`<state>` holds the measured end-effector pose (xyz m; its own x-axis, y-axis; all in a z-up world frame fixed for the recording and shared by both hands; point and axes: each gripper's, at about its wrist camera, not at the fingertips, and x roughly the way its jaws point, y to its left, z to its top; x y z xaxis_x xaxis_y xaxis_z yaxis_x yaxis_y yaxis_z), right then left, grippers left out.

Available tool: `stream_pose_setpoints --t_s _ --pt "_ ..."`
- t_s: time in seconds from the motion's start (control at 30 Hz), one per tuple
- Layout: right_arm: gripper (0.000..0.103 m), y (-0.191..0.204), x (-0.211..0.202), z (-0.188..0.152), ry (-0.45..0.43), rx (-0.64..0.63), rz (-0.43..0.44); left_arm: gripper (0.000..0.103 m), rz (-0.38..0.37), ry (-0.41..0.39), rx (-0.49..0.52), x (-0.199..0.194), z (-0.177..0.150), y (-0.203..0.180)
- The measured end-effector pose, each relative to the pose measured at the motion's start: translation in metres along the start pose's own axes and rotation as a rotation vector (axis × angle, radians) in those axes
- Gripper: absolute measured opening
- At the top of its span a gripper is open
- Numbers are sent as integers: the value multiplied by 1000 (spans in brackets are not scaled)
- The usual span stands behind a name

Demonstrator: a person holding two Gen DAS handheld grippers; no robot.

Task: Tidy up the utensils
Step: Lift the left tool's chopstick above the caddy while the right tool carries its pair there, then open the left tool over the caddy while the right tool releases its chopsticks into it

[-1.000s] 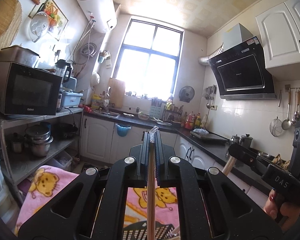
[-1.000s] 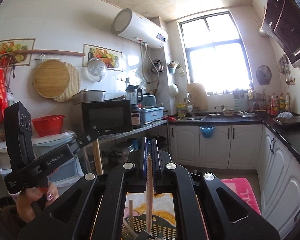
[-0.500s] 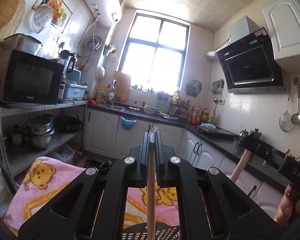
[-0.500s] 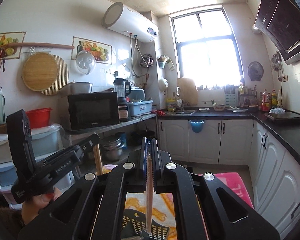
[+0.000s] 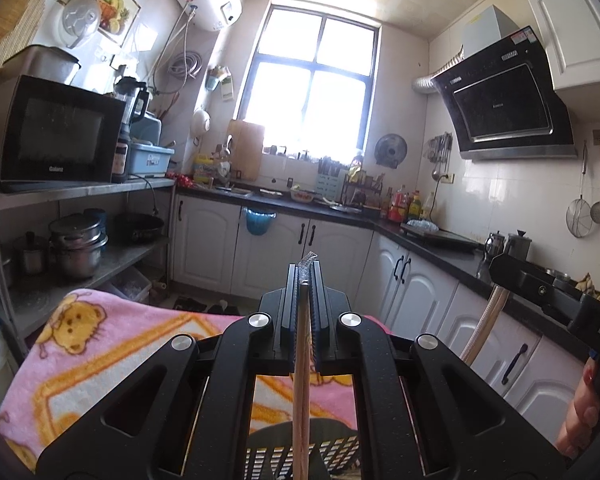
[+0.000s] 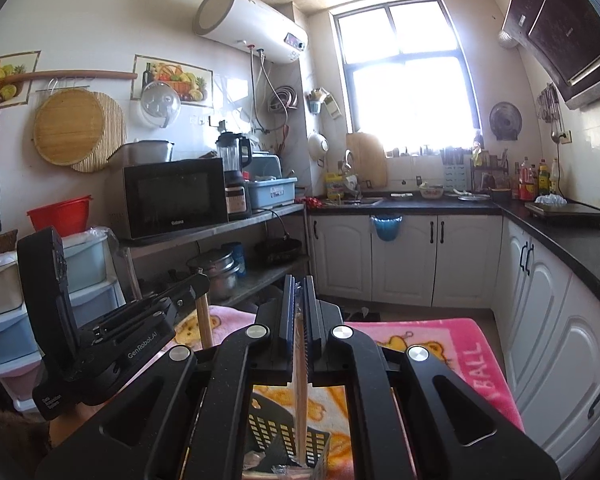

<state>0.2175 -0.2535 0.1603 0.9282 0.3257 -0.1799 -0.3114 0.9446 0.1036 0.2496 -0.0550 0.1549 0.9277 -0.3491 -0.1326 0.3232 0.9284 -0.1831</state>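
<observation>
Your left gripper (image 5: pixel 305 280) pinches chopsticks (image 5: pixel 301 380) upright; right gripper (image 6: pixel 297 284) likewise; black slotted holder (image 6: pixel 284 436) directly below right pair, nearer.

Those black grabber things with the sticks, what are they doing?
A person holds a gripper in each hand. The left gripper is shut on wrapped chopsticks, and the right gripper is shut on another pair. Both pairs point down over a black slotted basket on the pink blanket. It looks like they are going into the basket.
</observation>
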Motion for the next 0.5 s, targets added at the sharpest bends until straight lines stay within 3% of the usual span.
stream_pose_setpoints --t_s 0.5 --pt "5 -3 12 -30 86 15 5 3 -1 58 14 11 -32 3"
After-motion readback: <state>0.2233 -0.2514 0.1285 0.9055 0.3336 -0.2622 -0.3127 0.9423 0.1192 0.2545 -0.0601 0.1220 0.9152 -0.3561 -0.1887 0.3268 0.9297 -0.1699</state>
